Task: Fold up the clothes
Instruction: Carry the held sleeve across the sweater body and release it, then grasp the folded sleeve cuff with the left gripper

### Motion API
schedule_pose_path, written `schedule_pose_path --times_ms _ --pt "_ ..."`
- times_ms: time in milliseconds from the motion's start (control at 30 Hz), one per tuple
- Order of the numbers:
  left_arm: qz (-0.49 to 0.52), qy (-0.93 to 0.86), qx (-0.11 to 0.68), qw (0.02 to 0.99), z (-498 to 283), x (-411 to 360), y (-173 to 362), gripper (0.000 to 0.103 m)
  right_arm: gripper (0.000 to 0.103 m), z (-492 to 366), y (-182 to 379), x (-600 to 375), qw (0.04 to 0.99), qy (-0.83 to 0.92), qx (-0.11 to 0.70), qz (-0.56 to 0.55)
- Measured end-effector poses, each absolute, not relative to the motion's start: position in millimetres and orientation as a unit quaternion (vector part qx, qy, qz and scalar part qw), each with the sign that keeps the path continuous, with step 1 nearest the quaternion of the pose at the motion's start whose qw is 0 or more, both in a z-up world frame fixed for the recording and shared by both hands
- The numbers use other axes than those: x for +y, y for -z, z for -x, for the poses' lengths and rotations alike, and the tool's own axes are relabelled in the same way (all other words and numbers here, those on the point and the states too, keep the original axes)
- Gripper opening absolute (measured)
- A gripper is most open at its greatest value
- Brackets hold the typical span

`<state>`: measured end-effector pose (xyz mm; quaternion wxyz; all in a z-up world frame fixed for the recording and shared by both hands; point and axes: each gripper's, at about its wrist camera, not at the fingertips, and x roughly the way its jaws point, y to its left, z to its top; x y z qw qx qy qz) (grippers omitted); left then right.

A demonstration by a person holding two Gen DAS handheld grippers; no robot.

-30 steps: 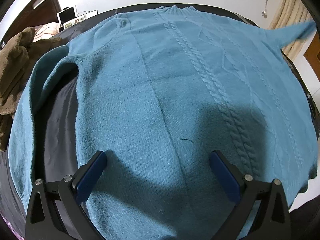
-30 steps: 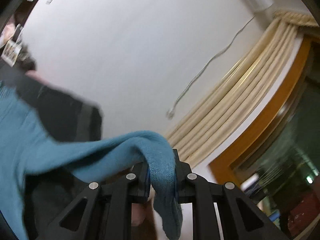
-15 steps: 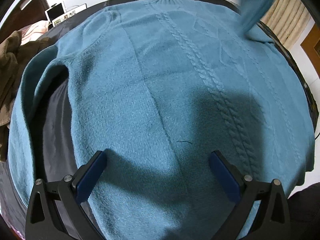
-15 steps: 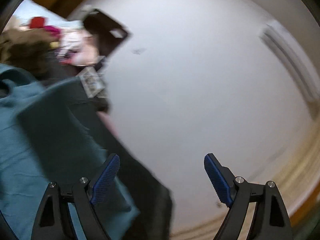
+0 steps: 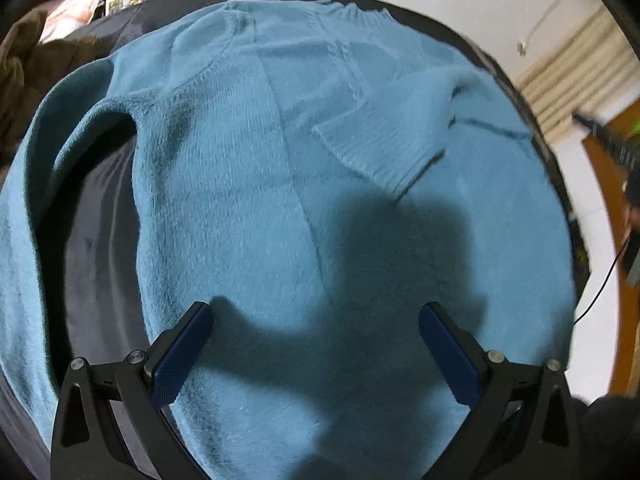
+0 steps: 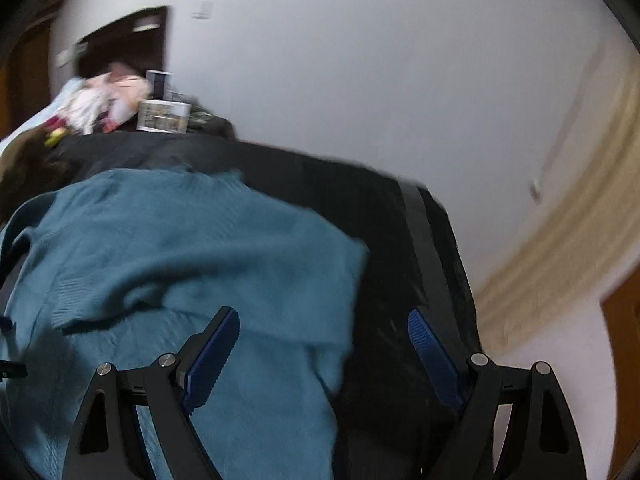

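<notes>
1. Lying flat on the dark table (image 5: 100, 240), the teal sweater (image 5: 248, 208) has its right sleeve (image 5: 396, 132) folded across the chest.
2. Left gripper (image 5: 316, 344) and right gripper (image 6: 324, 340) both hover spread apart, empty.
3. Likely next: pinch the outstretched left sleeve (image 5: 24, 240) near its cuff, lay it across squarely.

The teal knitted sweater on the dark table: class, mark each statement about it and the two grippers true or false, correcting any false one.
1. The teal knitted sweater lies spread on the dark table. True.
2. Its right sleeve lies folded across the body. True.
3. The right gripper is clamped on a sleeve. False: its jaws stand open and empty.
4. The left gripper is shut. False: it is open above the sweater.
5. The left sleeve is folded over the chest. False: it lies out to the side.
</notes>
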<state>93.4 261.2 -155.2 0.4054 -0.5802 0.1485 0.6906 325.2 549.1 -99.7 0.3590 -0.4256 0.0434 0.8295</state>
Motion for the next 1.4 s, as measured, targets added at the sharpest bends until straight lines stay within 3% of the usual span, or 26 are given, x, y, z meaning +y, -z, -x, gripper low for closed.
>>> schedule_pose_path --times_ms 333,567,800,967,1300,1400 --pt "0.576 -0.701 0.132 0.398 -100 288 140 0.103 0.088 -385 149 559 0.366 -0.778 0.097 0.501" --pt "0.577 -0.702 0.175 0.38 -110 310 152 0.103 0.088 -422 160 580 0.367 -0.765 0.106 0.518" --pt "0.564 -0.722 0.192 0.352 -125 327 145 0.103 0.088 -391 166 621 0.331 -0.792 0.123 0.498" --pt "0.55 -0.739 0.206 0.331 -133 334 141 0.103 0.088 -344 191 625 0.299 -0.79 0.072 0.53" --pt "0.547 -0.748 0.199 0.319 -124 357 147 0.103 0.088 -334 199 647 0.324 -0.779 0.056 0.534" --pt "0.564 -0.746 0.165 0.314 -111 350 150 0.103 0.088 -334 199 649 0.33 -0.775 0.042 0.537"
